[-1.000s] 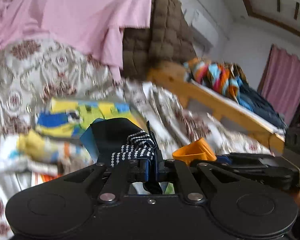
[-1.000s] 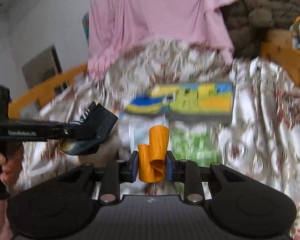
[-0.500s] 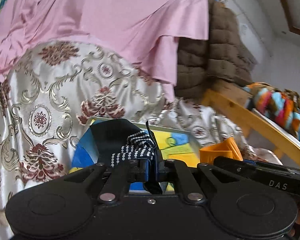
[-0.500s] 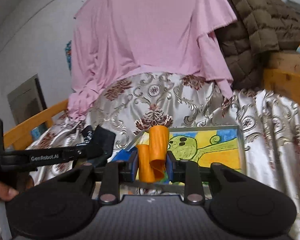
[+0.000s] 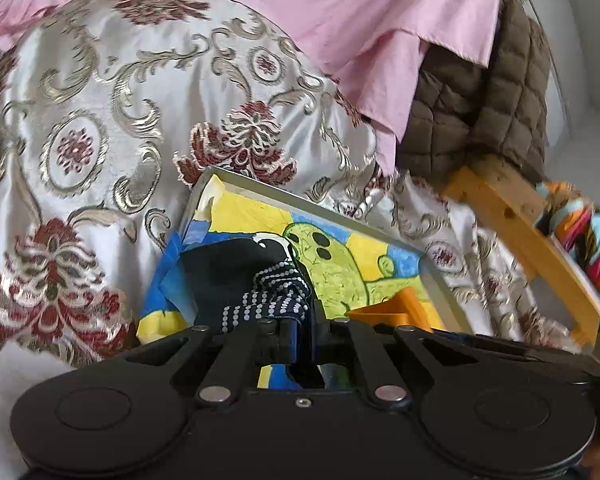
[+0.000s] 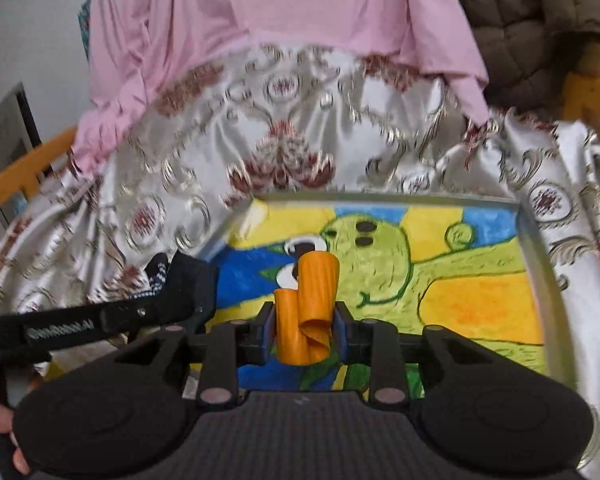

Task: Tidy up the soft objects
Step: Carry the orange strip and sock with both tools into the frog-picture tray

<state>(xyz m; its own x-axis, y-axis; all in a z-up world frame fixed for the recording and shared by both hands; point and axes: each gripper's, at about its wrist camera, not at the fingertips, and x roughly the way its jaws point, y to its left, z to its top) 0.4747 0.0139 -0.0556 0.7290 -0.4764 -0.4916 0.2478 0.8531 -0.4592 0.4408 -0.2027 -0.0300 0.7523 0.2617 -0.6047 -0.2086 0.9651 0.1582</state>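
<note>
**Soft objects carried in over the painted tray**

Soft objects here are two small cloth pieces, one in each gripper, both held over a shallow tray [image 6: 534,264] whose floor is covered by a bright yellow, blue and green drawing. The tray lies on a silver floral bedspread [image 5: 100,128], with a pink garment [image 6: 260,8] and a brown quilted jacket [image 5: 496,112] draped behind it.

The left gripper [image 5: 296,326] is pressed together on a dark sock with white dots [image 5: 268,292], which bunches up above the jaws over the tray's near left corner. The right gripper [image 6: 304,332] pinches a rolled orange cloth [image 6: 312,308] standing upright between its pads, above the tray's middle; the jaws have barely eased and the roll is not free.

The step in hand looks like setting both pieces into the tray. To do it well, I would bring each gripper low enough that the cloth rests on the painted floor before letting go, so the roll does not spring open or tumble over the rim. Keeping the sock to the left side and the orange roll to the right would leave them apart and tidy. The two grippers sit close, so releasing one at a time avoids a knock.
</note>
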